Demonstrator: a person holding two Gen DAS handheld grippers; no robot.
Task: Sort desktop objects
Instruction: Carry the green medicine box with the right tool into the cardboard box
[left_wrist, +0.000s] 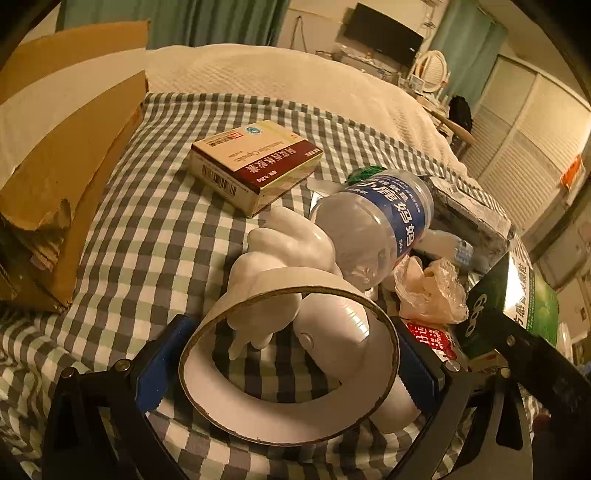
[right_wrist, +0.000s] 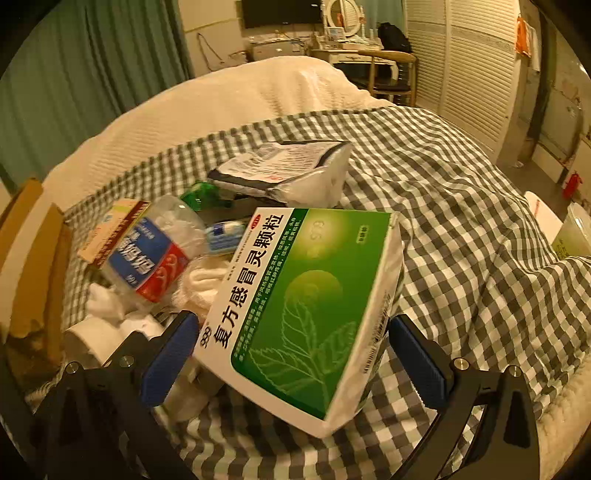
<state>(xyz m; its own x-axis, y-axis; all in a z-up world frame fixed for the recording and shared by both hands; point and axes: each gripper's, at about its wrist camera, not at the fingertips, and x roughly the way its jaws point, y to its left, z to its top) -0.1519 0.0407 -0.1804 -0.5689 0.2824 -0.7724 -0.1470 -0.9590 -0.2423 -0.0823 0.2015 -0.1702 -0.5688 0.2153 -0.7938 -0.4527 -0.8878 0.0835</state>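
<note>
Jaws of both grippers stand wide, pressing nothing. Left gripper (left_wrist: 288, 365) straddles a stiff, light cardboard tape ring (left_wrist: 291, 369) on the checked cloth (left_wrist: 147, 236); grasp across its rim. Right gripper (right_wrist: 295, 358) flanks the light, crushable green medicine box (right_wrist: 303, 314); grasp its side faces. Objects beneath the clear bottle (right_wrist: 155, 251) stay obscured.

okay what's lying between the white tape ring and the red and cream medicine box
In the left wrist view, a white hand-shaped figure lies between the tape ring and the medicine box.
</note>
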